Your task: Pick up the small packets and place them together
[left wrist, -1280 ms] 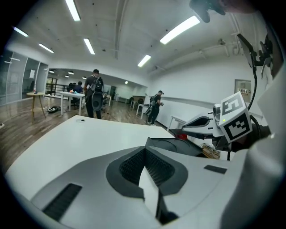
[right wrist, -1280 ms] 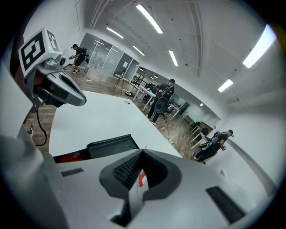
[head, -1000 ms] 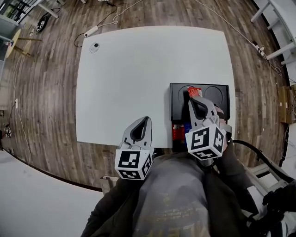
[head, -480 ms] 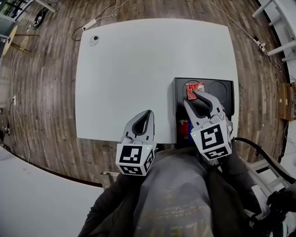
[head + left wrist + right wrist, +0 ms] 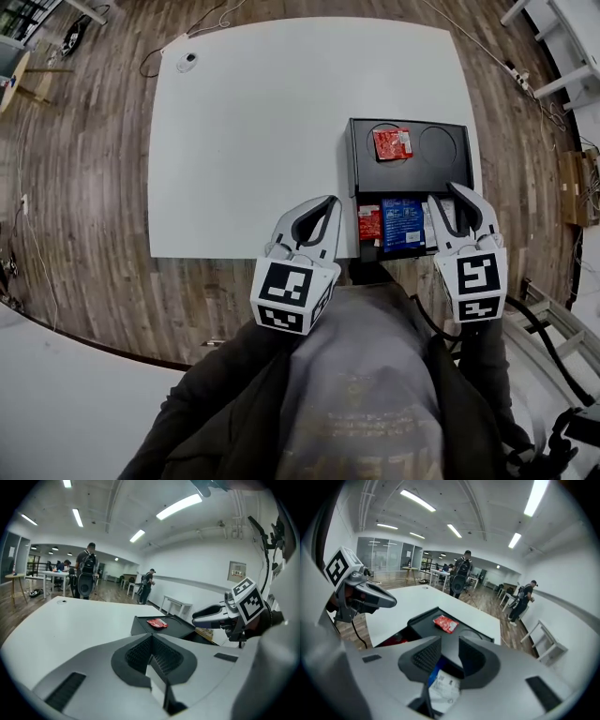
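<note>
White table (image 5: 253, 141), smooth, matt, square with rounded corners, on a wood-plank floor (image 5: 84, 187). Black tray (image 5: 361, 178) at the table's near right edge: hard plastic look, rectangular, two shallow round hollows side by side in its far half. Red packet (image 5: 392, 143) lies flat in the left hollow, crinkled glossy foil, nearly square, its slightly longer side running across the tray and a little skewed to the tray's edges. Near half of the tray holds more packets lying flat side by side: a second red packet (image 5: 369, 223) at left, a blue packet (image 5: 403, 225) in the middle with its long side pointing away from the person, a pale packet (image 5: 429, 225) at right, partly under the right tongs. Left tongs (image 5: 151, 639): grey shell, ribbed black pads pressed together, nothing between them, tips over the table edge just left of the tray. Right tongs (image 5: 449, 644): jaws have just been opening and stand apart with nothing gripped; blue and white packets show below through the gap; tips over the tray's near right corner, well short of the red packet in the hollow. Nothing lies between the tongs and that packet. Small round object (image 5: 187, 58) at the table's far left corner. People (image 5: 86, 571) stand in the room beyond.
</note>
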`<state>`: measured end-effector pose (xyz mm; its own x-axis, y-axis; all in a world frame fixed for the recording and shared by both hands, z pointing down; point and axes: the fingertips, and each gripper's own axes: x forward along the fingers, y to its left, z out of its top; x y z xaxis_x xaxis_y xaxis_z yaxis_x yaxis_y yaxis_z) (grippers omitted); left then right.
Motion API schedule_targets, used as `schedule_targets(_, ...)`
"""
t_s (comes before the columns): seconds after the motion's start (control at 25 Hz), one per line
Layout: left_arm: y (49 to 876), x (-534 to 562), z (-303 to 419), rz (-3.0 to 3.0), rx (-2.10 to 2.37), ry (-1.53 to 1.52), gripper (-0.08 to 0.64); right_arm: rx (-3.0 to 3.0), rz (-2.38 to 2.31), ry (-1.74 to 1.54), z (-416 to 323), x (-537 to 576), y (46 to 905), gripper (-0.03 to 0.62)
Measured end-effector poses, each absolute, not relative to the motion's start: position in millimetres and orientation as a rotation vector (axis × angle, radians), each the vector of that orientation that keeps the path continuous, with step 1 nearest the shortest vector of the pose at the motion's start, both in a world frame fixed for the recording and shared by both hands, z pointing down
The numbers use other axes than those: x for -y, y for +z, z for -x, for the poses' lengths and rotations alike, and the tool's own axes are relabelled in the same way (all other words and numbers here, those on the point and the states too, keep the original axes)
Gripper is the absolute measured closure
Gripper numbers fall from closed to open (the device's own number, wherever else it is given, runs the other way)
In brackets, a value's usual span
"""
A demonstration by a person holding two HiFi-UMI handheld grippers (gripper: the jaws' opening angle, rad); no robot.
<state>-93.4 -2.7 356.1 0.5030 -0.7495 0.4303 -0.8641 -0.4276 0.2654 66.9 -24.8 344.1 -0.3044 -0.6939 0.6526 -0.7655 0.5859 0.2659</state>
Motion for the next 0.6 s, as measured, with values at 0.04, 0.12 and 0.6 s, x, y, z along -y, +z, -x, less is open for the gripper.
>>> schedule_targets(0.04,358,-2,90,-2.305,1.309,0.348,0.558,2.039,-1.155,0.158,-75,16,351,0.472)
schedule_targets(0.12,361,-9,86,-2.312,1.282,0.365,0.558,2.01,-1.136,0.229,-83,0,368,0.472)
schedule_targets(0.6,368,-8,73,-2.288,1.299,0.464,0.558,2.036,-0.985,0.551,-75,-9,430,0.471)
